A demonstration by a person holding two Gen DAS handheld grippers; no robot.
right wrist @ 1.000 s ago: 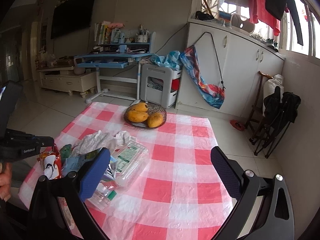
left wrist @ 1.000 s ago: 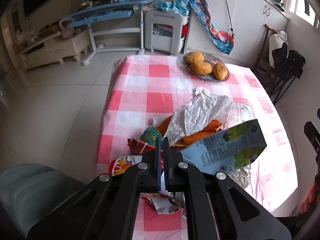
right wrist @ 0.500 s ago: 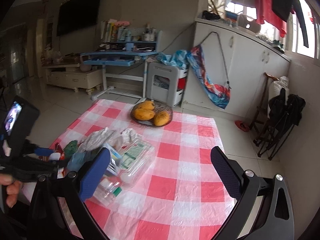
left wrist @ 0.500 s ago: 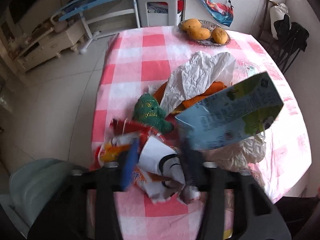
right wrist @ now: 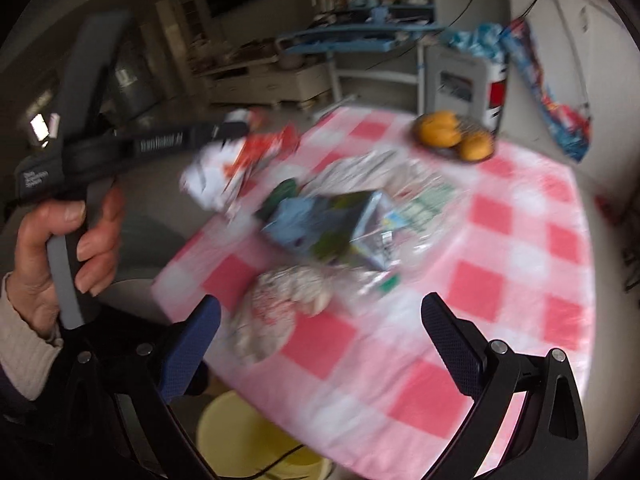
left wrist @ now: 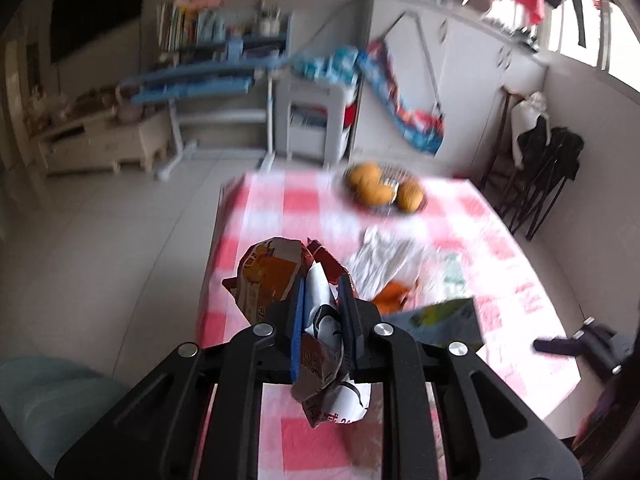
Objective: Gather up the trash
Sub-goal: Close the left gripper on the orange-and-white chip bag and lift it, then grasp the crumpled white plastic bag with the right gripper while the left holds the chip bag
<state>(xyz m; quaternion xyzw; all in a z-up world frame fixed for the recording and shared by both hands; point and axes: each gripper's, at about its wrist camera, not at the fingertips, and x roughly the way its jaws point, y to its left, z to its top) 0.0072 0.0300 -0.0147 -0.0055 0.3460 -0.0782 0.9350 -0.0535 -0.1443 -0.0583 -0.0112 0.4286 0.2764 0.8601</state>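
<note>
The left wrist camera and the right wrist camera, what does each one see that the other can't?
Only the left wrist view shows the left gripper from behind, its jaws just closed on the crumpled orange and white snack wrapper, and black folded chairs by the wall.

Only the right wrist view shows the hand holding the left gripper's handle, the open right gripper, a yellow bucket below the table edge, and a scrunched clear plastic bag.

Both show the pink checked tablecloth, the bowl of orange fruit and the blue-green carton.

Crumpled snack wrapper point(left wrist: 276, 276), orange, red and white, pinched upright; blurred, seemingly lifted above the tablecloth point(left wrist: 308, 448).
</note>
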